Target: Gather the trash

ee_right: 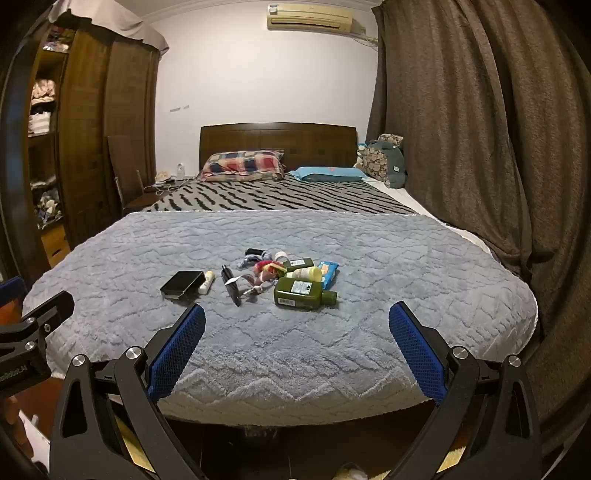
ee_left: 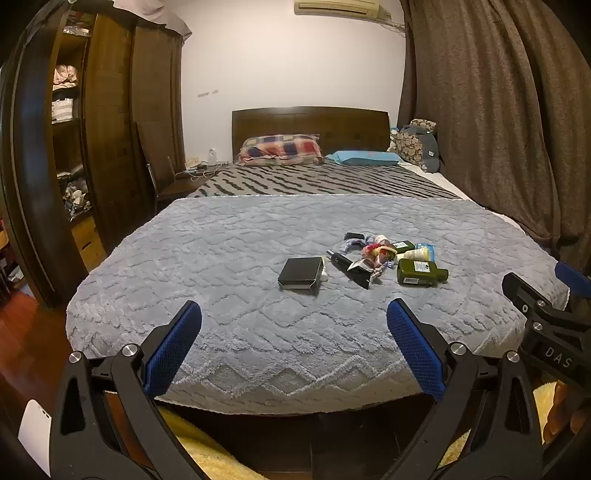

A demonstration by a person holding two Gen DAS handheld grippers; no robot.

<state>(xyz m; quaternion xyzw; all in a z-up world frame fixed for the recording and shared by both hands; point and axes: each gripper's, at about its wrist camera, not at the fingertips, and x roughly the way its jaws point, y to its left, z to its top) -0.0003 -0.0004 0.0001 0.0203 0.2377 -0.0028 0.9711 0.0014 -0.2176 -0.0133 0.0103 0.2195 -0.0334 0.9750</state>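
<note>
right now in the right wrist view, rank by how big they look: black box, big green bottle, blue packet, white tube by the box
1. big green bottle
2. black box, close to the bottle in size, so that order is unsure
3. blue packet, partly hidden and farther back
4. white tube, clearly smallest

Small items [ee_right: 264, 271] behind bottle [ee_right: 301, 293] indistinct

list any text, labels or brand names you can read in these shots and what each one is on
"DAS": white letters on the black body of the right gripper, cut off at the frame edge.
Partial white print ending "Robot.AI" on the left gripper; the start is cut off.
Large green bottle: white label and barcode, too small to read.
Smaller green bottle: label unreadable.
Blue packet: print blurred.
Air conditioner: badge unreadable.
</note>
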